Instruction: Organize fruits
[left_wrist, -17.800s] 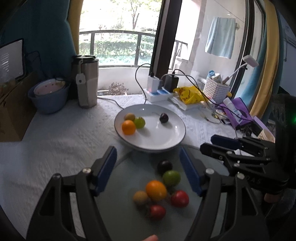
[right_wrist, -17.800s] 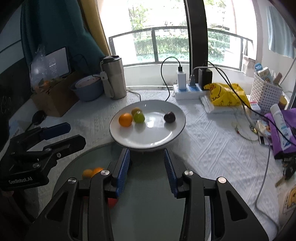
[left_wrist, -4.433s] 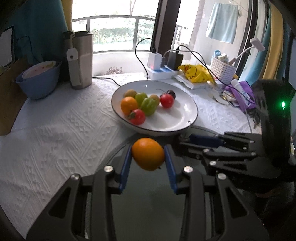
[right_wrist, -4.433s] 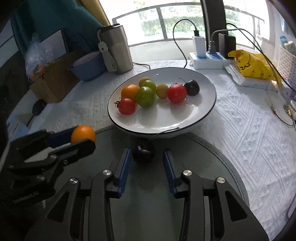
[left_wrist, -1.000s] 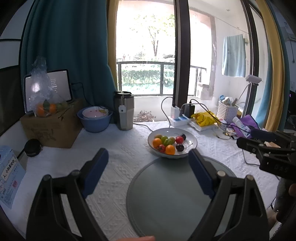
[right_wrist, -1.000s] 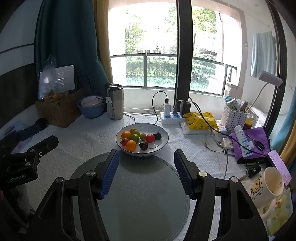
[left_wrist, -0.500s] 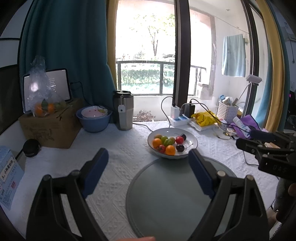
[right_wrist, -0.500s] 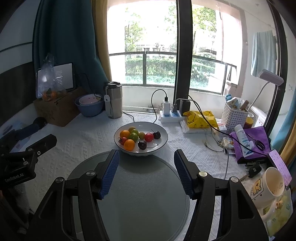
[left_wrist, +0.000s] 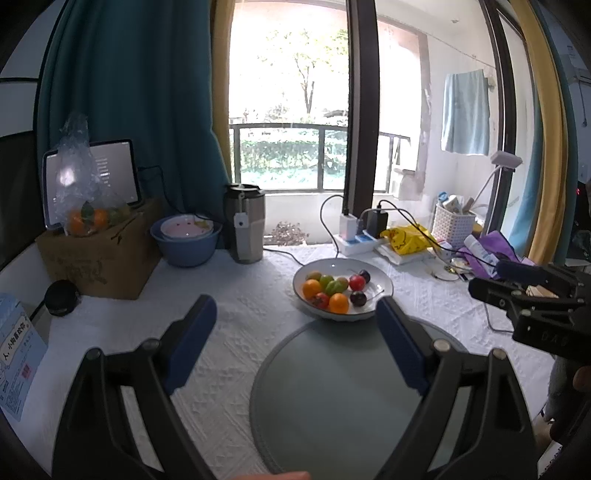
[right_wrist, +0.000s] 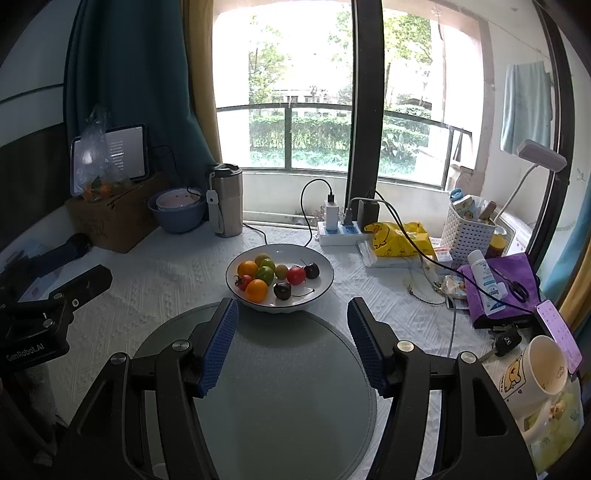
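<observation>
Nine or so fruits (right_wrist: 275, 277) lie together in the white plate (right_wrist: 325, 275), which sits near the middle of the surface (right_wrist: 166, 273), just beyond the far edge of the round grey mat (right_wrist: 280, 387); the mat itself carries nothing. Both tongs hang high and well back from the plate, the left tongs (left_wrist: 295, 341) spread wide apart and empty, the right tongs (right_wrist: 291, 345) likewise apart and holding nothing. Judged from this, the gathering looks finished, and the step in hand is only to draw clear: doing it well would mean keeping both tongs above the rim, away from the charger cables (right_wrist: 402, 225) along the back edge and from the mug (right_wrist: 532, 376) at the near right corner. As for writing, the left tool's body reads "GenRobot.AI" (right_wrist: 25, 353) in the right view; the right tool's body shows faint letters that look like "DAS" (left_wrist: 554, 338); the blue card (left_wrist: 14, 347) at the left edge bears Chinese characters too small to read; the bottle (right_wrist: 487, 282) on the purple cloth has print I cannot make out.
</observation>
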